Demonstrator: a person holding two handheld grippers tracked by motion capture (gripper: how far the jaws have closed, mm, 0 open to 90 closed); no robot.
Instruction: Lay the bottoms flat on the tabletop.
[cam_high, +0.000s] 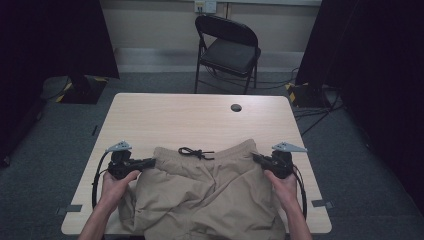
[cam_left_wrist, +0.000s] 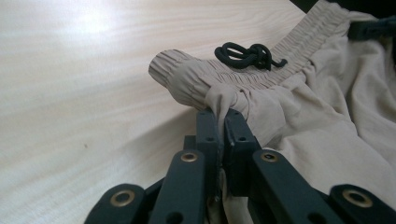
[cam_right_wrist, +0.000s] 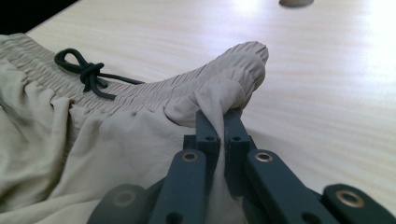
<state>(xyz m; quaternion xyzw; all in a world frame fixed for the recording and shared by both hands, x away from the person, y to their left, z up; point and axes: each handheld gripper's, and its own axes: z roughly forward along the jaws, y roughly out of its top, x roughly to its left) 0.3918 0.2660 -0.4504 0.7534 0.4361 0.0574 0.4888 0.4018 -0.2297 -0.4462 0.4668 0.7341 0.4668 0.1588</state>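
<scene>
Beige shorts (cam_high: 210, 192) lie on the counter (cam_high: 165, 120), their hem cut off below. The left gripper (cam_high: 151, 162) and right gripper (cam_high: 256, 158) each pinch a waistband corner, pads hidden by fabric.

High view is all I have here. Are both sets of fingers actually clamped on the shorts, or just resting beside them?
Observer: Clamped. In the left gripper view the left gripper pinches a fold of the shorts just under the elastic waistband.
Operator: Right side the same?
Observer: Yes. The right gripper has cloth squeezed between its fingers, below the waistband corner.
Operator: Is the drawstring caught in either grip?
Observer: No. The black drawstring lies knotted on the waistband, well apart from both grips.
</scene>
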